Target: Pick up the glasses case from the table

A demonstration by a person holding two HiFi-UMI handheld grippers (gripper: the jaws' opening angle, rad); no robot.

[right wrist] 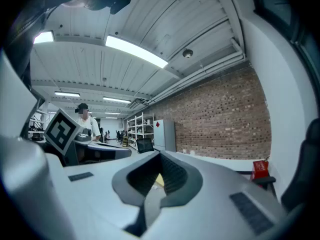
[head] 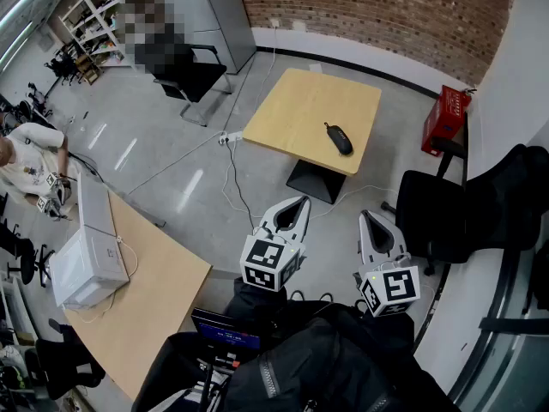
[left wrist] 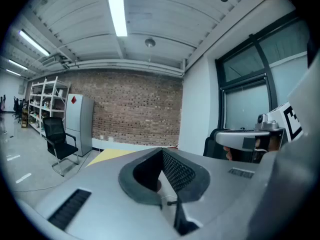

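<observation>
Left gripper [head: 298,204] and right gripper [head: 369,219]: jaws fully closed, empty. Glasses case [head: 339,138] lies well apart on the counter [head: 292,114]. An approach with unopened jaws would likely shove it.

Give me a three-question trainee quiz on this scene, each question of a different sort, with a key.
1. True or false: the glasses case lies on the square wooden table, touched by neither gripper.
2. The right gripper has its jaws: A) wide apart; B) together, with nothing between them; C) clamped on the case.
3. Fill in: in the head view, the case lies nearer the table's ___ edge (left or right).
Key: 1 true; 2 B; 3 right.
</observation>
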